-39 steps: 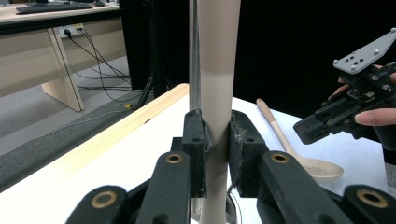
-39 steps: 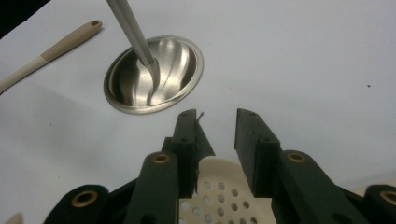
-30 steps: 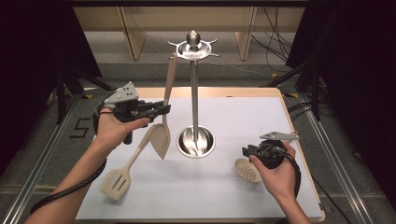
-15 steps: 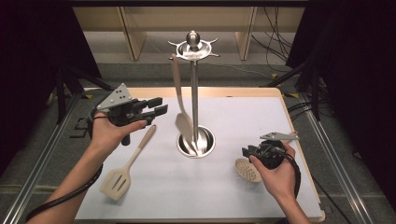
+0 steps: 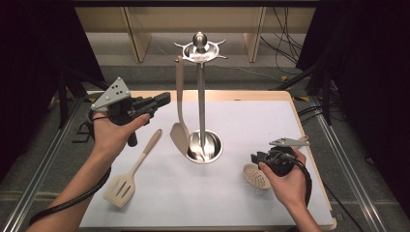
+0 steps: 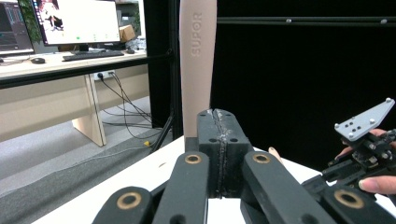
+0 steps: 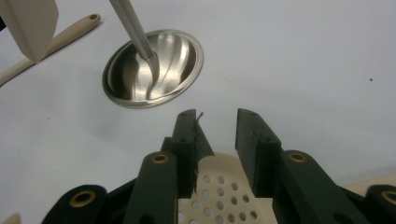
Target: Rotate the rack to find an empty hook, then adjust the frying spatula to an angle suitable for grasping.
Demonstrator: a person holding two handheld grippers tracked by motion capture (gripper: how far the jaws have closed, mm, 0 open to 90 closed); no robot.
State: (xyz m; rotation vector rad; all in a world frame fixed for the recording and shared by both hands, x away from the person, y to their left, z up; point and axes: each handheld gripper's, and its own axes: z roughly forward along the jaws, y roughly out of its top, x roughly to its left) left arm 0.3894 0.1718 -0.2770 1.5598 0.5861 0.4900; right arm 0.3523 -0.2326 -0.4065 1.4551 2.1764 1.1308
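Between the left gripper (image 5: 164,99) jaws nothing is held: they are pressed flat together, having just been closing, pad against pad as the left gripper view (image 6: 218,140) shows. It sits raised over the table's left side, pointing toward the stand, grey plate on top, cable trailing along the forearm.

Just ahead of its tip hangs the beige spatula (image 5: 180,116), handle up on a hook of the steel rack (image 5: 200,92), blade down beside the rack's round base (image 5: 205,146). In the left gripper view the handle (image 6: 198,65) stands upright just behind the closed jaws; whether it touches them I can't tell, probably apart.

Right gripper (image 5: 253,158) low at the table's right side, jaws partly spread with a clear gap, over the perforated skimmer (image 5: 256,175) lying flat on the white mat (image 5: 232,203). Right gripper view (image 7: 217,135): skimmer head (image 7: 219,186) sits under and between the jaws, pads not pressing it. Rack base (image 7: 154,70) just beyond.

Slotted turner (image 5: 129,174) lies on the mat, front left, handle angled toward the rack, well apart from both grippers.
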